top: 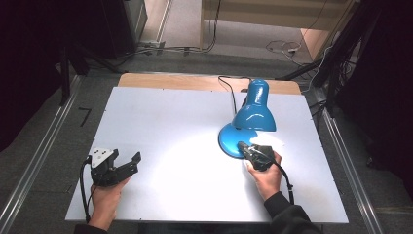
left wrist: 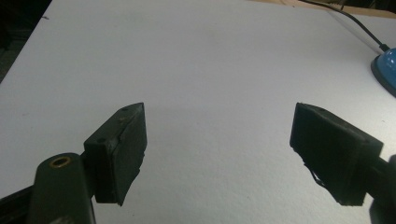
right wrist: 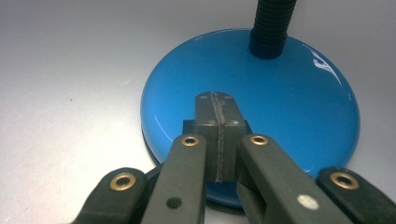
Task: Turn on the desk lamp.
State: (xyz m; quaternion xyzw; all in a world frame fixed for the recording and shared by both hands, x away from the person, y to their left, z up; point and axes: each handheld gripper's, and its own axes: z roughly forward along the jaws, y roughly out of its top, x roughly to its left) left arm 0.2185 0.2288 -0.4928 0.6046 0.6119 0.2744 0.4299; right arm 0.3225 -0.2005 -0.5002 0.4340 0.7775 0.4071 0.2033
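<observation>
A glossy blue desk lamp stands at the right of the white table [top: 160, 122], its shade [top: 254, 117] bent low over its round base [top: 228, 139]. My right gripper [top: 243, 146] is shut, pads pressed together with nothing between them, and its tip rests over the near part of the base [right wrist: 289, 93]. A small dark block [right wrist: 187, 126] on the base shows just under the tip [right wrist: 215, 98]. The black ribbed neck [right wrist: 271, 23] rises behind. My left gripper [top: 125, 157] is held low at the front left, open [left wrist: 217, 140] over bare table.
The lamp's black cable [top: 229, 85] runs off the far edge, and it crosses the corner of the left gripper view [left wrist: 359, 28] beside the base's edge [left wrist: 385, 65]. A bright patch [top: 195, 141] lies left of the base. Metal rails [top: 39, 156] flank the table.
</observation>
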